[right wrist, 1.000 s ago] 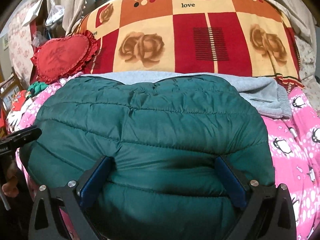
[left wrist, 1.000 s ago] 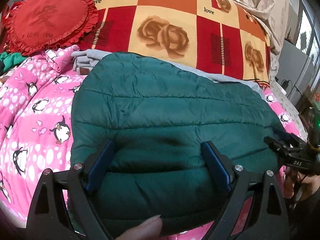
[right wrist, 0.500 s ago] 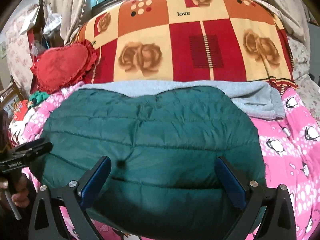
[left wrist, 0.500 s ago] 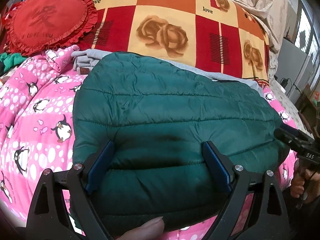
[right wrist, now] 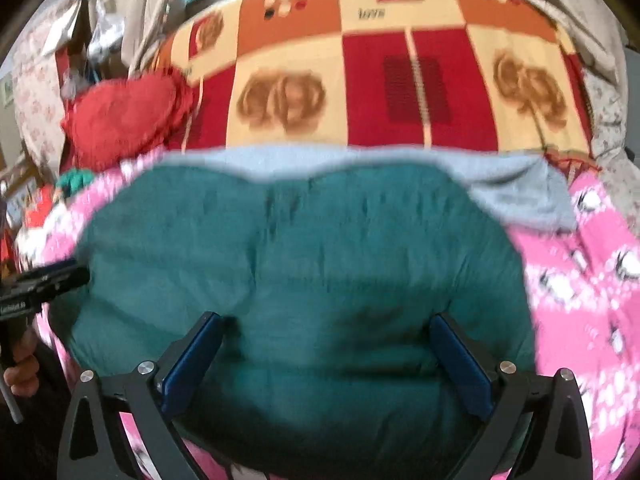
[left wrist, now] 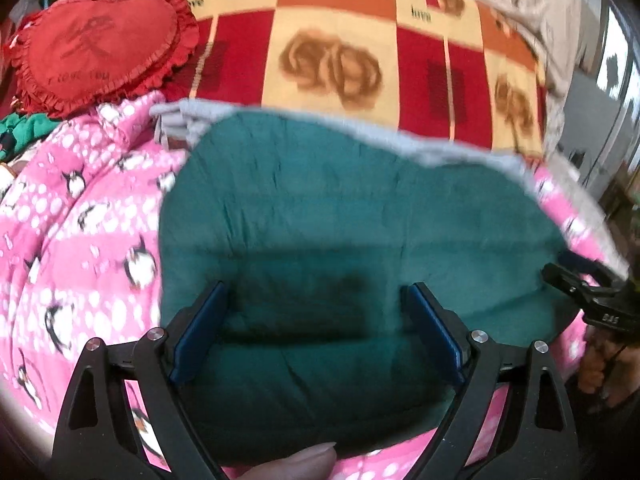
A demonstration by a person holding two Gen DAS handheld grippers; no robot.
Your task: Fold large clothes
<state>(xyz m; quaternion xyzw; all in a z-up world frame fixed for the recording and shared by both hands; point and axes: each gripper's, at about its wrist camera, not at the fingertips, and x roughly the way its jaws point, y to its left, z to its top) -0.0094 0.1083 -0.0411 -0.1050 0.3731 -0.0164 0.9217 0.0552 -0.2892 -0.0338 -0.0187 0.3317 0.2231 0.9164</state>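
Nearest the left camera, the left gripper (left wrist: 316,304) has its blue-padded fingers (left wrist: 198,332) spread wide over the near edge of a green padded jacket (left wrist: 360,216), gripping nothing; a fingertip (left wrist: 296,464) shows at the bottom edge. The right gripper (right wrist: 328,344) likewise has its fingers (right wrist: 460,364) wide apart above the jacket's near edge, with nothing between them. Both views are blurred. The jacket lies folded into a rounded bundle on a pink penguin-print blanket (left wrist: 80,216) on the bed. Each gripper shows at the other view's edge, beside the jacket's side. Just behind the jacket, a grey garment (right wrist: 528,196) pokes out from beneath its far edge. Farther back sits a red heart-shaped cushion (left wrist: 96,44) on the left, next to a red, orange and cream quilt with rose prints (right wrist: 380,80).
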